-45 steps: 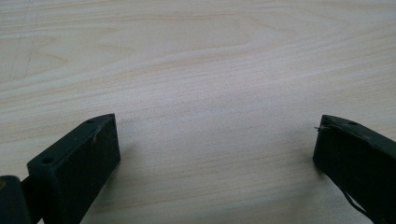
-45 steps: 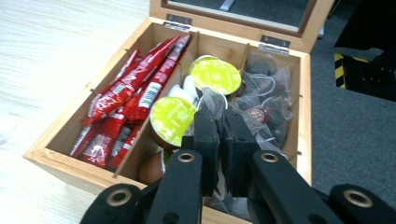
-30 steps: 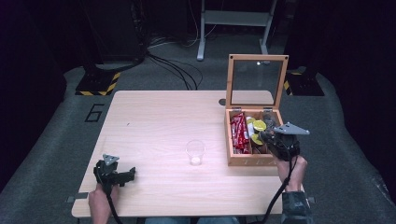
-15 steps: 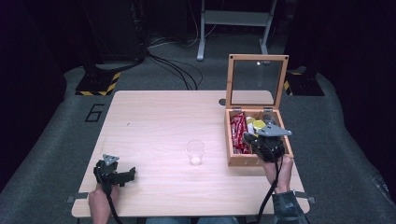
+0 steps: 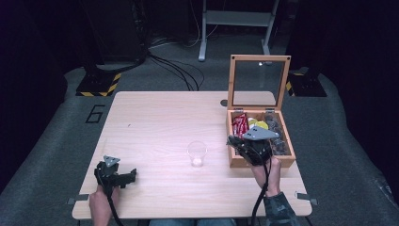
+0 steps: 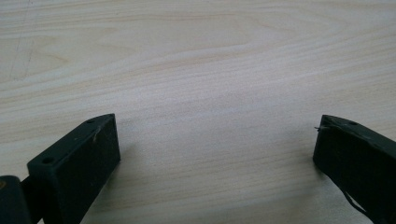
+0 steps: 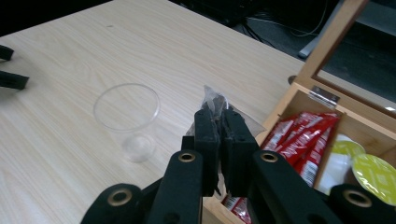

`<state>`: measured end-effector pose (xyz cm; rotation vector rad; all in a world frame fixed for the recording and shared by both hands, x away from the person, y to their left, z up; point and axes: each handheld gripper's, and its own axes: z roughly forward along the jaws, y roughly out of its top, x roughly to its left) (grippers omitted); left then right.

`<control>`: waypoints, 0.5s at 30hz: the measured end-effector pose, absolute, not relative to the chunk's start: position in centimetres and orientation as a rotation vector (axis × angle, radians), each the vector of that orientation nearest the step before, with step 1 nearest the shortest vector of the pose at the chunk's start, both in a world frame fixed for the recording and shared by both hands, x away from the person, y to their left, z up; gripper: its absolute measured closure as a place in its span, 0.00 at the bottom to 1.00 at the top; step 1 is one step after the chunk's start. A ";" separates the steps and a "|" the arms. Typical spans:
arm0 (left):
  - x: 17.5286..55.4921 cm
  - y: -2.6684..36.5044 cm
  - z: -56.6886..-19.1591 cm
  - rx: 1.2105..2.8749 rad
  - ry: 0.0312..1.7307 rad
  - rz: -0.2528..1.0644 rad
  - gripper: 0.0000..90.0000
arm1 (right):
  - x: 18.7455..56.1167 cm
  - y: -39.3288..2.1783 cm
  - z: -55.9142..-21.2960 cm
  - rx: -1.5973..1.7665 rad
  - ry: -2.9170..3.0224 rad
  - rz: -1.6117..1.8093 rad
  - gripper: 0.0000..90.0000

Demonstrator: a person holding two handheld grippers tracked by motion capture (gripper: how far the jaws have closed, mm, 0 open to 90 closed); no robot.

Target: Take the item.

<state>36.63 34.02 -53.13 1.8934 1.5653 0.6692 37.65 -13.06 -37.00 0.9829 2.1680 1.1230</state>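
One packet [image 7: 215, 103] clamped in R gripper [image 5: 240, 143], which has moved off the box [image 5: 286, 146] interior to its 9 o'clock edge, twd the cup [image 5: 197, 153]: likely drop-in next. L gripper [image 5: 127, 176] jaws apart, idle at table's 7 o'clock.

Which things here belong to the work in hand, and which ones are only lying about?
In use:
- right hand-held gripper, shut on a small clear packet
- clear plastic cup, standing empty nearby
- open wooden box

Lying about:
- red sachets in the box
- yellow-lidded pods in the box
- left hand-held gripper, open, resting on the table
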 end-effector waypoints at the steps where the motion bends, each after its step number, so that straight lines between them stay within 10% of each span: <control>1: 36.6 34.0 -53.1 1.893 1.565 0.669 0.00 | 37.6 -12.7 -36.9 0.973 2.171 1.134 0.96; 15: 36.6 34.0 -53.1 1.892 1.566 0.670 0.00 | 38.4 -8.9 -36.4 0.875 2.291 1.170 0.96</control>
